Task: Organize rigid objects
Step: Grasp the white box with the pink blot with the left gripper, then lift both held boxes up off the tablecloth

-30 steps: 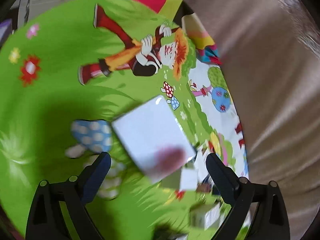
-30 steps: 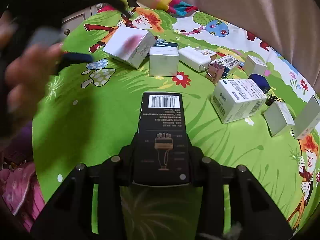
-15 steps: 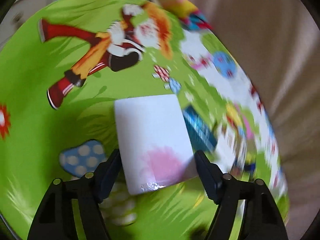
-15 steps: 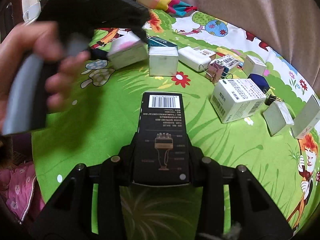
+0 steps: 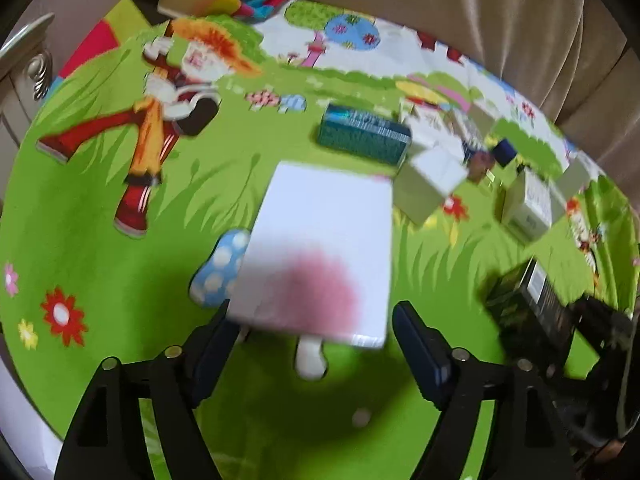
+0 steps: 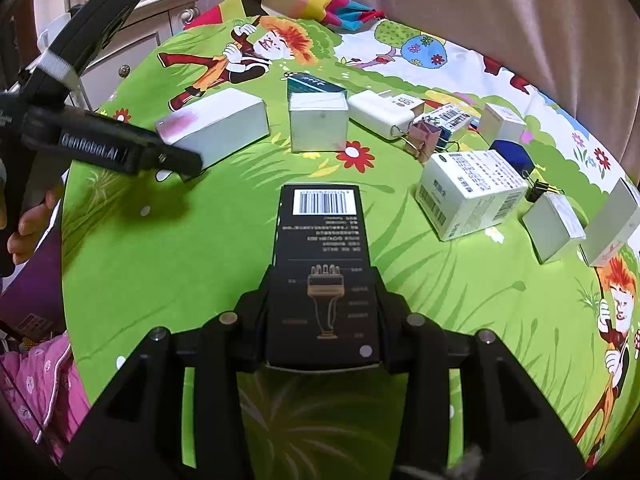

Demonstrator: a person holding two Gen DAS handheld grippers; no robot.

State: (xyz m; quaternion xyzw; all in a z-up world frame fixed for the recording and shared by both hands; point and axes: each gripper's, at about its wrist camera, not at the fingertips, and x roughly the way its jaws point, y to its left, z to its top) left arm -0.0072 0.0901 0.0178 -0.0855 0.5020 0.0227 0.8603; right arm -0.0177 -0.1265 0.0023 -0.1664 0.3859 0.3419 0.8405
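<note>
Right gripper (image 6: 322, 316) clamps tall black barcoded carton (image 6: 322, 264) | left gripper (image 5: 312, 340) (jaws opening) straddles pink-smudged white box (image 5: 320, 252), far-left of green cartoon tablecloth (image 6: 200, 260)

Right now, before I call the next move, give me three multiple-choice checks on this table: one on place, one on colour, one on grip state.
1. Where does the teal box stand?
A. directly behind the white cube box
B. at the table's near edge
C. on top of the black box

2. What colour is the smudge on the long white box?
A. blue
B. pink
C. yellow

3. What is the right gripper doing?
A. hanging open over the cloth
B. clamped on the black barcode box
C. clamped on a binder clip

Answers: 1 A, the teal top shows just over the cube's far edge. 2 B, a pink blotch marks its near end. 3 B, both fingers press the box's sides.
</note>
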